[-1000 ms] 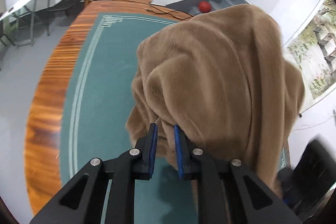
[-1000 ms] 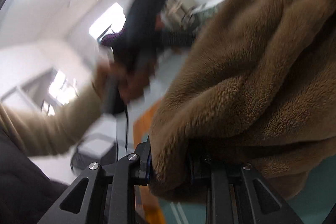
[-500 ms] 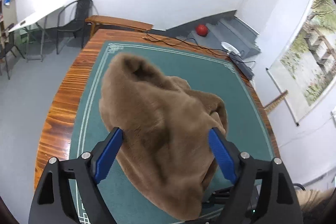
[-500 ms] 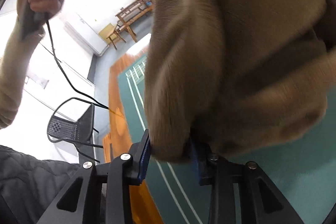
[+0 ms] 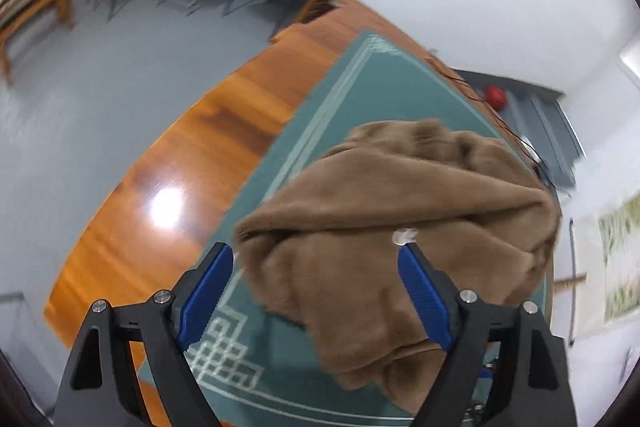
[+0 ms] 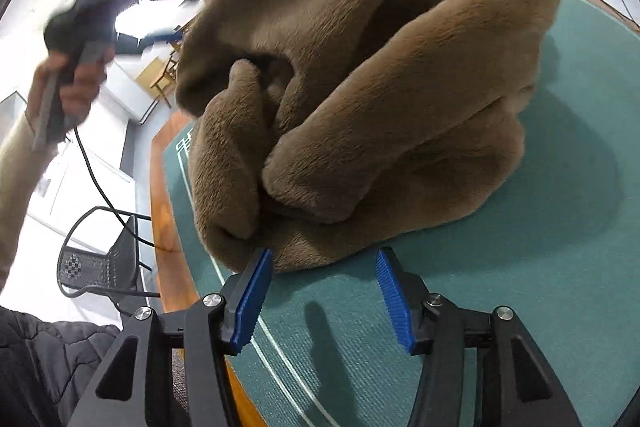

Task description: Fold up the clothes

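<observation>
The left gripper (image 5: 316, 259) has its jaws spread wide, with nothing pinched between the blue pads (image 5: 206, 293). It is raised above the table, angled downward. In the right wrist view the same tool appears at upper left as a dark, motion-blurred shape (image 6: 96, 7) held in the person's left hand (image 6: 76, 83), with a cable hanging from it.

The brown fleece garment (image 5: 400, 227) lies in a crumpled, bunched heap on the green mat (image 5: 352, 95), which covers the wooden table (image 5: 192, 163). In the left wrist view the heap sits ahead of and partly between the left gripper's fingertips; a small white piece shows at the tip of the right-hand finger, probably a tag or fastener, though the blur prevents a firm reading. The pads do not press on the fabric.

The right gripper (image 6: 324, 263) points down at the near edge of the garment (image 6: 360, 87). Its jaws are opening and stand at a medium spread. The left-hand pad (image 6: 254, 295) sits just beside the lower fold of the fleece; the other pad is clear of it, over bare mat (image 6: 560, 267). No fabric is clamped. A black mesh chair (image 6: 96, 267) stands beyond the table edge at left.
</observation>
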Motion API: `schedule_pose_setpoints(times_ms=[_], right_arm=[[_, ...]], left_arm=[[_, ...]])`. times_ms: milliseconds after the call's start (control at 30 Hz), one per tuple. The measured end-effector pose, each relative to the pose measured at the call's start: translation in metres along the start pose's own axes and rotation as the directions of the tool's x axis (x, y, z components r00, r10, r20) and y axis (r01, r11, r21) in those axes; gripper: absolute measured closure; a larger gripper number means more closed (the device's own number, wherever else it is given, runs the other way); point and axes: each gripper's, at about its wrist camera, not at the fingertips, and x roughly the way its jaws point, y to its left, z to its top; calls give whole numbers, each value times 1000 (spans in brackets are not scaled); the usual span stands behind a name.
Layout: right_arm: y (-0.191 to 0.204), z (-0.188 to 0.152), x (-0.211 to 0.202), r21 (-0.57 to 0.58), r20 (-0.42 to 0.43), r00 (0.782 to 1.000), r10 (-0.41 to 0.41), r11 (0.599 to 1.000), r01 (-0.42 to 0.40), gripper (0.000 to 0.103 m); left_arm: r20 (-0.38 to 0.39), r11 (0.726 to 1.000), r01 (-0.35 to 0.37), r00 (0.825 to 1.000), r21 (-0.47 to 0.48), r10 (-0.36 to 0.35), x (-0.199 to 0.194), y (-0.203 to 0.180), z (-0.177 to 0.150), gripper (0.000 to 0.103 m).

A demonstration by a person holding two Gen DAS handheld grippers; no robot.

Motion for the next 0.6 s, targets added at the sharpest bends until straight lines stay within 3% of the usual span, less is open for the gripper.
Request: schedule_pose_setpoints(times_ms=[200, 500, 533, 600], right_arm=[[4, 9, -13, 27, 21, 999, -27, 999, 26, 40], [-3, 4, -45, 80, 55, 995, -79, 994, 74, 40], [-6, 2, -50, 100, 68, 994, -90, 992, 84, 40], [-17, -1, -63, 165, 99, 989, -109, 982, 91, 40]], left_arm=[[-82, 993, -50, 996, -106, 41, 41, 49, -20, 16], [-77, 997, 5, 997, -74, -11, 94, 35, 4, 16], [-75, 998, 7, 997, -66, -12, 98, 32, 8, 19], [-75, 998, 31, 997, -59, -35, 102, 25, 15, 38]])
